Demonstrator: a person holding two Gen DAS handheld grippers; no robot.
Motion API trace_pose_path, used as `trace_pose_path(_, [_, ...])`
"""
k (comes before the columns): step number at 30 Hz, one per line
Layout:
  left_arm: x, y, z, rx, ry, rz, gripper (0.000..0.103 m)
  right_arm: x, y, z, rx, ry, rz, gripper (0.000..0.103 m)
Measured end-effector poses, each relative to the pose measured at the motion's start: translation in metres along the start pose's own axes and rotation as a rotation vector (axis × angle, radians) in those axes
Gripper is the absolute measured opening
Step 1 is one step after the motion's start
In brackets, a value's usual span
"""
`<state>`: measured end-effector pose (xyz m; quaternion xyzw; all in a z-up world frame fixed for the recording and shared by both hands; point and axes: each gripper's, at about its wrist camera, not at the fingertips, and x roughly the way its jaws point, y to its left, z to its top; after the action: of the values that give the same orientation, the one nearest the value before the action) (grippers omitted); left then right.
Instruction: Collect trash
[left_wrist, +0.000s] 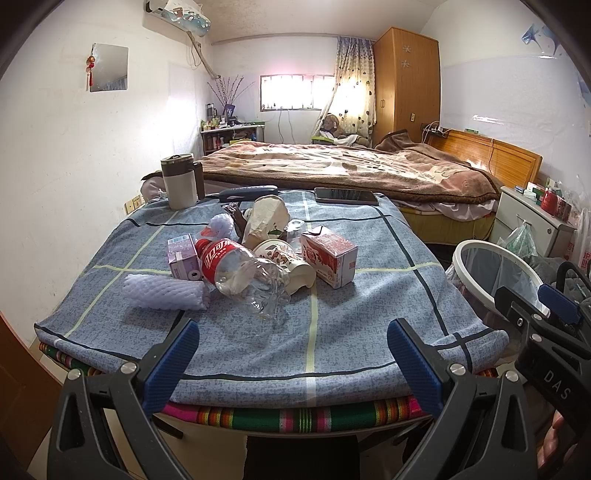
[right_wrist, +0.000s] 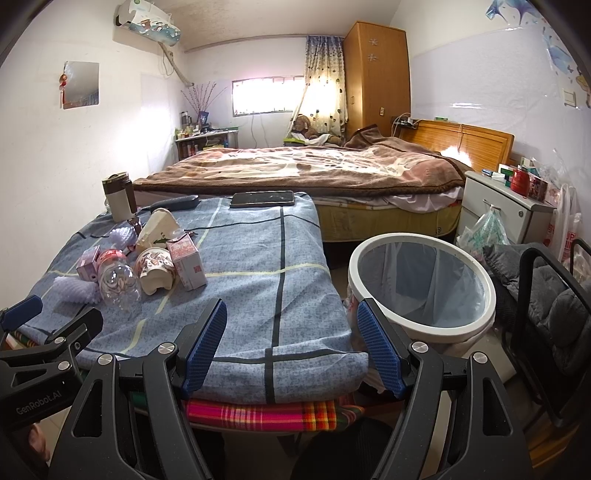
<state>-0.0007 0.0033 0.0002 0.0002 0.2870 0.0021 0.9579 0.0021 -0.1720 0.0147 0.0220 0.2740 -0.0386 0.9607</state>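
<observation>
I log from the left wrist: my left claw (left_wrist: 291, 354), spread wide, empty; tabletop (left_wrist: 369, 302) carrying crushed cola bottle (left_wrist: 243, 280), red carton (left_wrist: 328, 256), purple carton (left_wrist: 183, 258), foam netting (left_wrist: 164, 291), paper cups (left_wrist: 282, 258); bin (left_wrist: 495, 273) beside.

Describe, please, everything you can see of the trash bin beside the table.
The trash bin is round, with a white rim and a thin translucent plastic liner hanging inside. It stands upright and open, without a lid, off the table's right edge. No trash is visible inside. Neither gripper touches it.
</observation>
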Motion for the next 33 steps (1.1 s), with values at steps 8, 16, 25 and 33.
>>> trace_pose_path(8, [0.000, 0.000, 0.000, 0.000, -0.001, 0.001, 0.103, 0.000, 0.001, 0.000, 0.001, -0.001, 0.000, 0.074])
trace_pose_path(16, [0.000, 0.000, 0.000, 0.000, 0.000, 0.000, 0.103, 0.001, 0.000, -0.001, 0.000, 0.000, -0.001, 0.074])
trace_pose_path(25, [0.003, 0.013, -0.001, -0.003, 0.007, -0.011, 0.103, 0.004, -0.005, 0.002, 0.006, 0.010, 0.021, 0.074])
trace_pose_path(33, [0.024, 0.067, 0.004, -0.041, 0.032, 0.041, 0.103, 0.036, 0.014, 0.013, -0.022, 0.023, 0.156, 0.074])
